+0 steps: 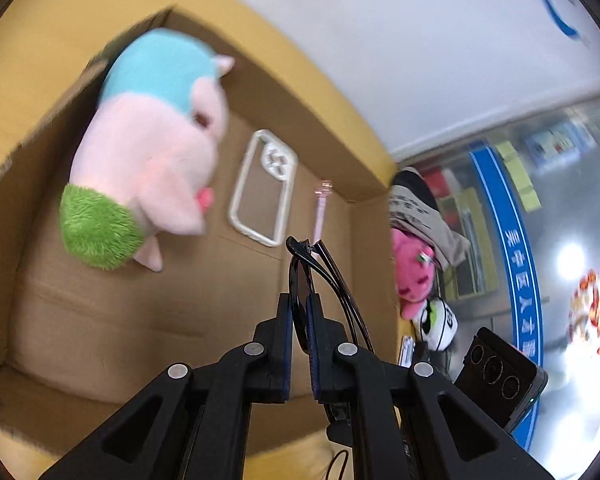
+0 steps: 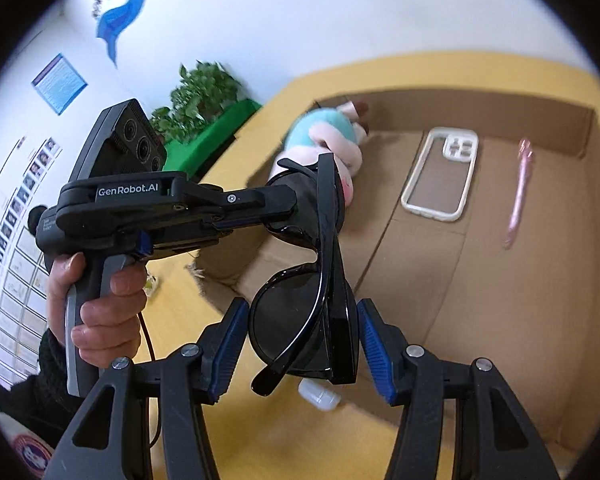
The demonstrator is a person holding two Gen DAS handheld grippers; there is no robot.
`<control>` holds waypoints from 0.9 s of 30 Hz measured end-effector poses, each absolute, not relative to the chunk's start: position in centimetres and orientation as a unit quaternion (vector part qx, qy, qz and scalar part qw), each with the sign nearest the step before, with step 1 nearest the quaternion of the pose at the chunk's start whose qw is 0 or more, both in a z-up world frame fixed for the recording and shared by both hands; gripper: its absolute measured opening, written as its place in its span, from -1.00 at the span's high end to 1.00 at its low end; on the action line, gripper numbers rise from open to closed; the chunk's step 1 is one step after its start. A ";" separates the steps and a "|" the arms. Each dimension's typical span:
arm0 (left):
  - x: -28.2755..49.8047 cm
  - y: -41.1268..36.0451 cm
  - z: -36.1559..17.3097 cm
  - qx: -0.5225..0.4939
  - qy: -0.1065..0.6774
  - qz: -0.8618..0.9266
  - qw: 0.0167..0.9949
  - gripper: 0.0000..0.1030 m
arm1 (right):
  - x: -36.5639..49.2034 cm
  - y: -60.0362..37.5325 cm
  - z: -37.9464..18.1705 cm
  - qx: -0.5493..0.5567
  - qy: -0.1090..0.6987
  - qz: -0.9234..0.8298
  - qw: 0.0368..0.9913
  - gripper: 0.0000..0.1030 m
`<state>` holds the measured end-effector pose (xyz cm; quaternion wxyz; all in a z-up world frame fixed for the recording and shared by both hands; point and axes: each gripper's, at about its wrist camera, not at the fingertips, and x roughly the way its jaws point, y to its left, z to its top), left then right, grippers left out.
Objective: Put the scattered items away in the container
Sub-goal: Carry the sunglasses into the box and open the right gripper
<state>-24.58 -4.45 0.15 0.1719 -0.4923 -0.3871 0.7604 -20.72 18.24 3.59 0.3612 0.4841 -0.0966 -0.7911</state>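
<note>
In the left wrist view, black sunglasses [image 1: 300,280] are pinched by one lens in the closed left hand-held gripper [image 1: 299,312], above the cardboard box [image 1: 100,320] where a plush toy [image 1: 148,152], a phone case [image 1: 264,188] and a pink pen [image 1: 321,212] lie

In the right wrist view, the other lens is seen between the half-open pads [image 2: 372,344] of the right hand-held gripper [image 2: 300,344]; contact cannot be told. The box stands on the yellow bench [image 2: 188,312]

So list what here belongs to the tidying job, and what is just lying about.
Job:
- sunglasses, gripped by left gripper and right gripper
- cardboard box
- already inside it: plush toy, phone case, pink pen
- small white item on the table, perhaps still to be tidied

Lying about:
- potted plant
- wall poster
</note>
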 end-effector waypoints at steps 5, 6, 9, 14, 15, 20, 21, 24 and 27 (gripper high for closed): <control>-26.4 -5.1 -3.9 -0.519 -0.428 0.725 0.145 0.89 | -23.8 17.9 1.0 0.528 -0.102 -0.762 0.359 -0.06; -26.7 -5.0 -4.7 -0.525 -0.436 0.718 0.138 0.89 | -24.3 17.9 0.5 0.536 -0.101 -0.758 0.358 -0.06; -27.1 -4.7 -6.6 -0.540 -0.447 0.703 0.121 0.89 | -25.6 18.0 -1.1 0.562 -0.099 -0.742 0.352 -0.06; -27.5 -4.3 -8.0 -0.561 -0.446 0.690 0.101 0.89 | -26.8 18.4 -3.5 0.596 -0.108 -0.719 0.341 -0.06; -27.6 -4.2 -7.9 -0.562 -0.442 0.692 0.098 0.88 | -26.8 18.5 -3.7 0.601 -0.108 -0.715 0.341 -0.06; -27.6 -4.1 -8.9 -0.580 -0.448 0.677 0.072 0.83 | -27.2 18.5 -4.7 0.614 -0.104 -0.709 0.331 -0.07; -27.5 -4.1 -8.9 -0.580 -0.446 0.678 0.069 0.83 | -27.2 18.4 -4.9 0.616 -0.104 -0.707 0.330 -0.07; -27.2 -4.3 -9.1 -0.579 -0.447 0.679 0.064 0.79 | -27.0 18.3 -5.6 0.624 -0.107 -0.701 0.328 -0.07; -27.1 -4.5 -9.2 -0.579 -0.451 0.676 0.062 0.79 | -26.9 18.0 -5.5 0.624 -0.099 -0.704 0.323 -0.07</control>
